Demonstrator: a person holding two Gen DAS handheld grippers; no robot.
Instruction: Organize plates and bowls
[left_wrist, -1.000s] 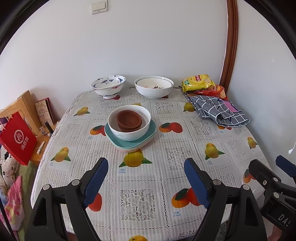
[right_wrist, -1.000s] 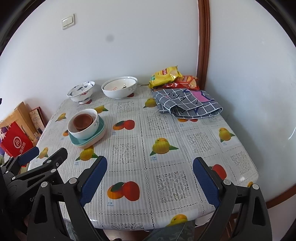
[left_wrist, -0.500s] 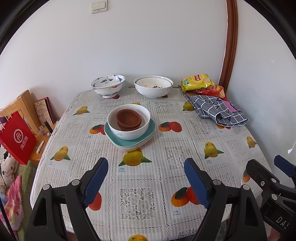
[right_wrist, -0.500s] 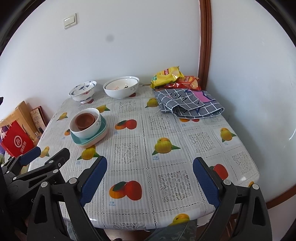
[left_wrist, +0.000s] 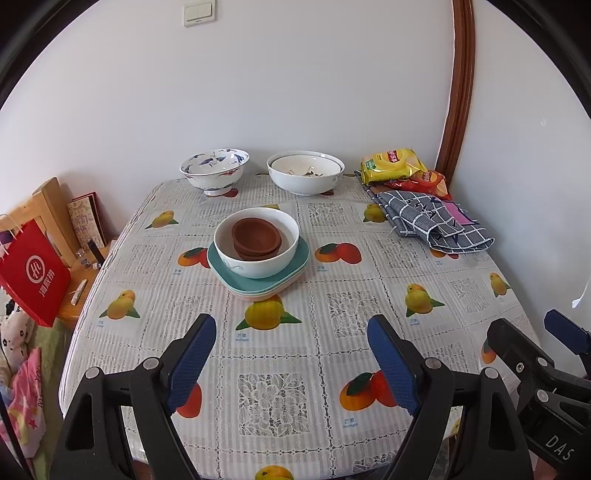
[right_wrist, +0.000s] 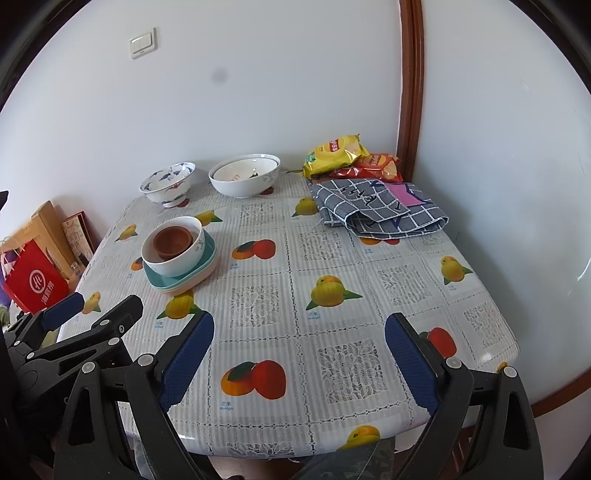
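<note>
Mid-table, small brown bowls (left_wrist: 256, 238) (right_wrist: 173, 242) nest inside a white bowl (left_wrist: 258, 262) (right_wrist: 177, 262), which sits on stacked teal and pink plates (left_wrist: 301, 258) (right_wrist: 192, 282). Against the far wall stand a blue-patterned footed bowl (left_wrist: 214, 170) (right_wrist: 168, 184) and a wide white bowl (left_wrist: 306, 177) (right_wrist: 243, 181). My left gripper (left_wrist: 291, 332) (right_wrist: 92, 308) hovers open over the near table, well short of the stack, nothing between its fingers. My right gripper (right_wrist: 299, 332) (left_wrist: 532, 330) is open too, empty, to the right of the left one.
A folded checked cloth (left_wrist: 432, 221) (right_wrist: 376, 210) and snack bags (left_wrist: 391, 164) (right_wrist: 336, 153) lie at the far right corner. A red paper bag (left_wrist: 33, 273) (right_wrist: 35, 282) and a wooden stand (left_wrist: 48, 206) sit beside the table's left edge. Walls close the far and right sides.
</note>
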